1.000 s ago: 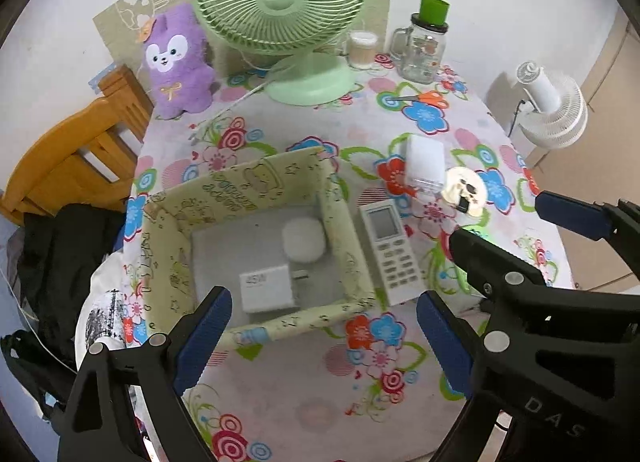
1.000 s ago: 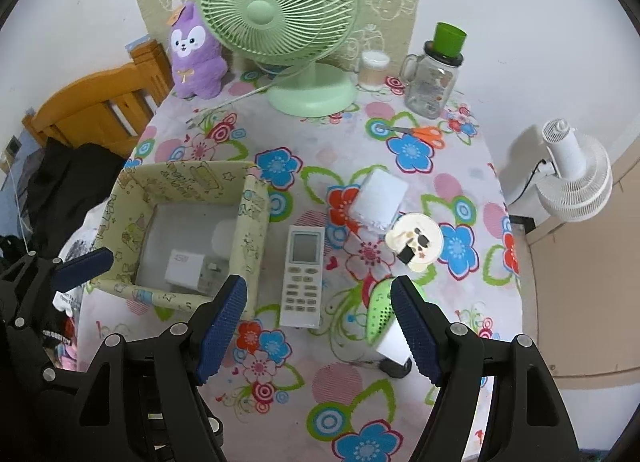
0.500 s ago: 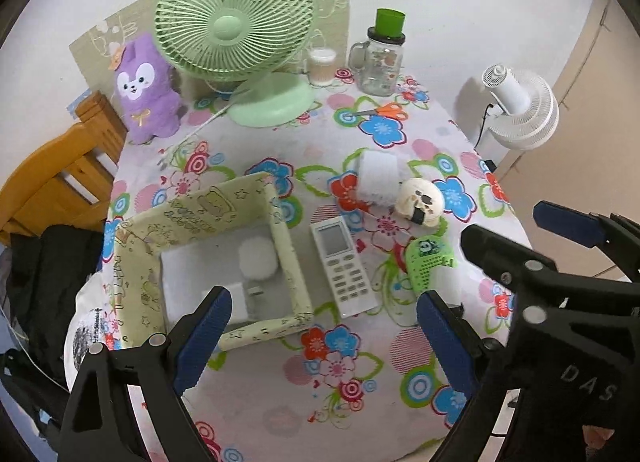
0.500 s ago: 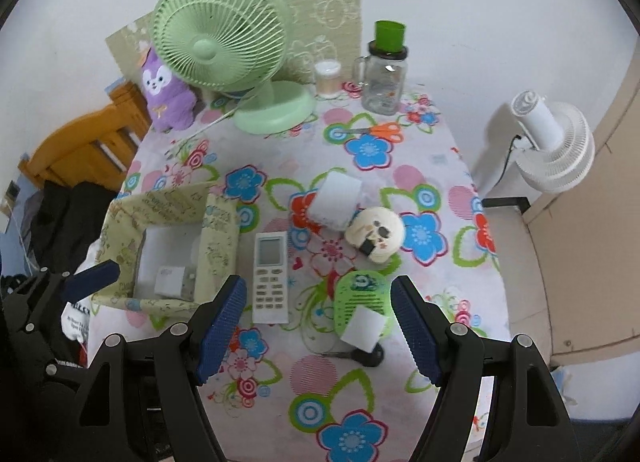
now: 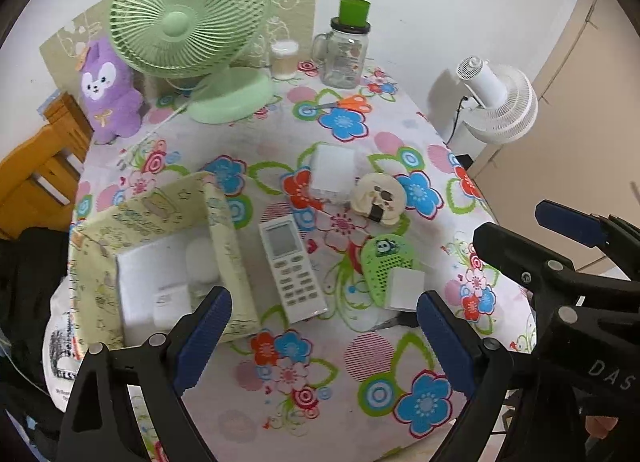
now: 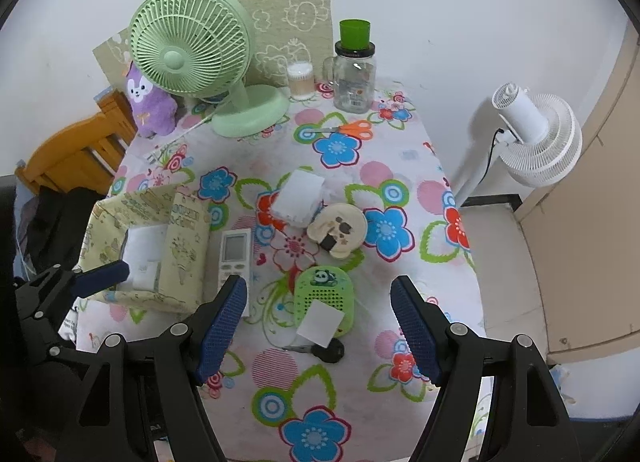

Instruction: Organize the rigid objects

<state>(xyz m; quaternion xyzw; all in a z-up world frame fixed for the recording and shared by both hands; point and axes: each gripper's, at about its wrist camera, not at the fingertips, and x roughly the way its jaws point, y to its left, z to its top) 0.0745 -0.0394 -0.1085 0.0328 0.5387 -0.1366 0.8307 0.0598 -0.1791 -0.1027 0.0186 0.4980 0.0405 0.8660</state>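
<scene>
Hovering wide open and empty, both the left gripper (image 5: 320, 326) and right gripper (image 6: 320, 326); remote (image 5: 291, 267) beside box (image 5: 224, 246): light, stiff, slick — best pinched across long sides.

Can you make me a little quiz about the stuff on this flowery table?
1. True or false: the white remote control lies inside the pale yellow patterned storage box.
2. What lies partly on the green oval panda gadget? A) orange scissors B) a white square block C) a key
3. What colour is the plush toy beside the green desk fan?

Key: 1 false, it lies beside the box; 2 B; 3 purple.
</scene>
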